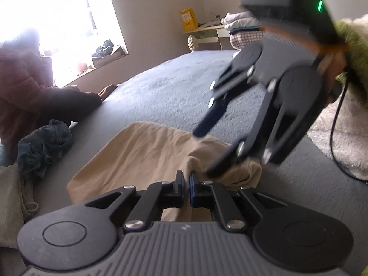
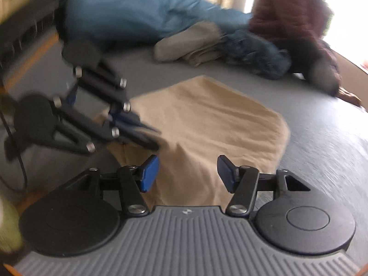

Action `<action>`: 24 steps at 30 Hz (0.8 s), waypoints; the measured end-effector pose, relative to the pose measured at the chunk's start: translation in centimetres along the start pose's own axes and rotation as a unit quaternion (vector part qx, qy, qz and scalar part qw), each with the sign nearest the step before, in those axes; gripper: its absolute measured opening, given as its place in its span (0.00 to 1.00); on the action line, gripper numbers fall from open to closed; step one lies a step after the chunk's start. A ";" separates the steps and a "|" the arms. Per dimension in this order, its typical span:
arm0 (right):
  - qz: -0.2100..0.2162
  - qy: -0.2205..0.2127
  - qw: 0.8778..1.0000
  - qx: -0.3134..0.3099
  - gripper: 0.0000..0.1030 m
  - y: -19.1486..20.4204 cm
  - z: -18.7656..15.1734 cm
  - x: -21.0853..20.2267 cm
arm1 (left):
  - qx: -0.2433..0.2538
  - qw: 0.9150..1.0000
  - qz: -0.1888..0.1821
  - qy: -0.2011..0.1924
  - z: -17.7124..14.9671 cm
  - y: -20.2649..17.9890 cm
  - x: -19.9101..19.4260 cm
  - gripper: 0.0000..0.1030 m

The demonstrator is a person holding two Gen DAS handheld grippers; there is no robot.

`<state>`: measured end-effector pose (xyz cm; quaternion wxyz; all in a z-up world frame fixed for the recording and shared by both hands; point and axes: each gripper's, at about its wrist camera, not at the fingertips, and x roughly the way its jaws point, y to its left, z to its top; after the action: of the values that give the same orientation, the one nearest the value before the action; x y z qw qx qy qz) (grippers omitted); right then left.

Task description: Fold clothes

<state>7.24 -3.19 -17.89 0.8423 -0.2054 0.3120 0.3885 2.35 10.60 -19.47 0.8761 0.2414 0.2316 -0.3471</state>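
Bare grey bed surface (image 2: 322, 138) lies open to the right of the tan cloth (image 2: 207, 124). Beyond it, a heap of jeans (image 2: 257, 55) and folded beige fabric (image 2: 191, 43), perhaps touching, block the far side, beside a seated person (image 2: 287, 18).

blown-out window (image 1: 57, 23) glare, motion blur, fisheye-bent edges

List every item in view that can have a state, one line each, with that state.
Left tongs: shut, tips at the tan cloth; whether they pinch fabric cannot be told.
Right tongs: open, nothing between the pads.
Tan cloth: spread on the grey bed, its near edge bunched up.
Jeans: crumpled in a heap, unfolded.
Beige garment: folded.
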 end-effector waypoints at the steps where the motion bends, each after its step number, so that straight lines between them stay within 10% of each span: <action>1: -0.003 0.006 1.000 -0.013 0.53 0.3 0.0 0.7 | 0.000 1.000 0.000 -0.002 0.0 0.0 -0.1 0.05; 6: -0.023 -0.002 0.999 -0.024 0.16 1.5 0.1 1.0 | -0.001 1.000 -0.002 -0.011 -0.3 -0.2 -0.6 0.04; 15: -0.199 0.010 0.957 -0.210 0.13 7.8 -2.1 4.1 | 0.002 1.000 -0.006 0.009 -0.7 -0.4 0.0 0.07; 21: -0.237 0.016 0.935 -0.264 0.14 9.0 -3.0 4.9 | -0.005 1.000 0.011 0.009 -0.3 -0.1 0.5 0.35; 24: -0.250 0.018 0.929 -0.272 0.22 9.0 -3.1 4.8 | -0.006 1.000 0.005 0.014 -0.4 0.1 1.1 0.18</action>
<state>1.50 2.99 -24.33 0.8180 -0.5052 0.1482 0.2317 3.08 10.36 -20.41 0.8760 0.2425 0.2447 -0.3375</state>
